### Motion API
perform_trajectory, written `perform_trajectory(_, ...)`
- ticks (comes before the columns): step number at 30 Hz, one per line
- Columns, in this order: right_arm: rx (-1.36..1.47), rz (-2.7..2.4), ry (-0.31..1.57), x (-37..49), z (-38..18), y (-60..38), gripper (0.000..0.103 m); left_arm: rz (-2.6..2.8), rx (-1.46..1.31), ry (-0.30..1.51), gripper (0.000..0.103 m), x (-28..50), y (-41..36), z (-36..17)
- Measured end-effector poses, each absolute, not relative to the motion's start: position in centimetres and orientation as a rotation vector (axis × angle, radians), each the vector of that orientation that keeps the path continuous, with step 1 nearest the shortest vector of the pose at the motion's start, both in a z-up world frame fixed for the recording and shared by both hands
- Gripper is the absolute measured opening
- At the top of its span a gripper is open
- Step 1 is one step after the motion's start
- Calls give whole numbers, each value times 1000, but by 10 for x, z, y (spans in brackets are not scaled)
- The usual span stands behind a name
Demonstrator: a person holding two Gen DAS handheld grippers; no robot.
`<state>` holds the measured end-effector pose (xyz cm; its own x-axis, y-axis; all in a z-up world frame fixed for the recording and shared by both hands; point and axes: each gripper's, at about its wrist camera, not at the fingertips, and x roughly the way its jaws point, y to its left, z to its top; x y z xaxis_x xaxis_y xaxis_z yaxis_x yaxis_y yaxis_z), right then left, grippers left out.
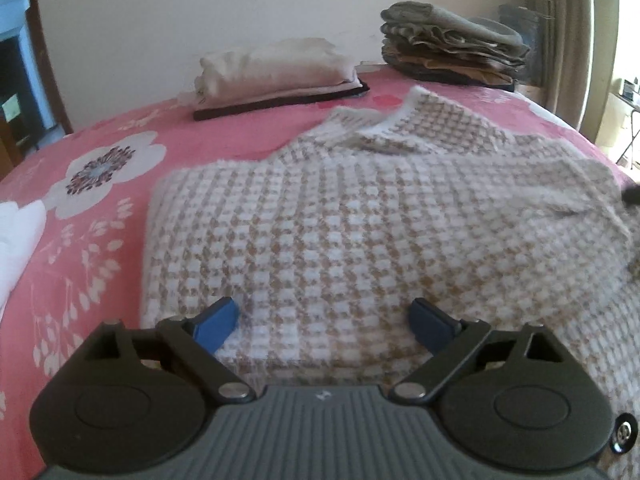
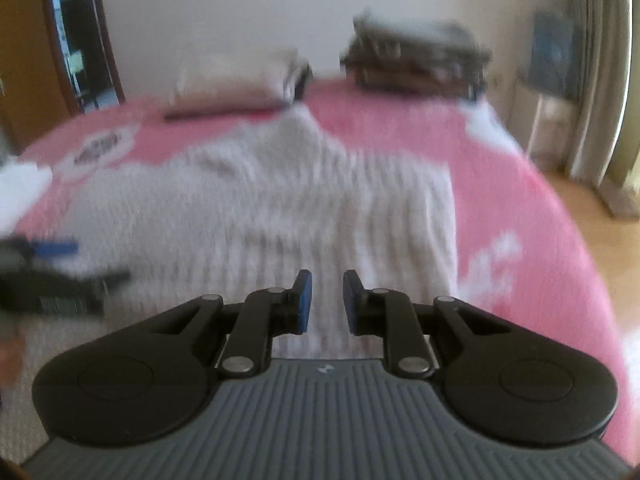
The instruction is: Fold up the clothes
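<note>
My left gripper (image 1: 324,320) jaws spread wide, nothing between. My right gripper (image 2: 324,300) jaws narrow gap, pinching nothing. Beige-and-white checked knit sweater (image 1: 340,216) lies flat on pink floral bedspread (image 1: 100,208), collar far side. Behind: cream folded pile (image 1: 272,72), grey-brown folded stack (image 1: 452,46).

A knitted sweater (image 1: 340,216) — checked in white and tan — is spread flat on the pink flowered bed (image 1: 120,208). Its ribbed collar (image 1: 376,128) is turned toward the far wall, and one side is folded in over the body — a straight edge shows there.
</note>
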<state>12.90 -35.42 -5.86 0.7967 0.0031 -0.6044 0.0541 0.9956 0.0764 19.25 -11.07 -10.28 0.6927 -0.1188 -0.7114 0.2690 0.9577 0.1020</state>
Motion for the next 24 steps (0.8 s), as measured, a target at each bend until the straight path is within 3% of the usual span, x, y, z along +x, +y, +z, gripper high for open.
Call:
perform_trajectory(3,44,-69,625,151,-54,-353,16,-202,204,791,96,193,-113,-102)
perform_trajectory(8,42,-106,744,179,-105,-366,21,-190,199,811,97,196,-116,-101)
perform_trajectory(12,62,-110,803,189,-89,-369,21,-182,199,818,98,198,-118,-101)
perform_trajectory(17,63,-115,716,197,-61,-367,21,-179,200,821,98,198,-119,-101)
perform_trajectory(24,181,-170,745,219,-98,-388,23,-176,204,821,98,199,-119,-101)
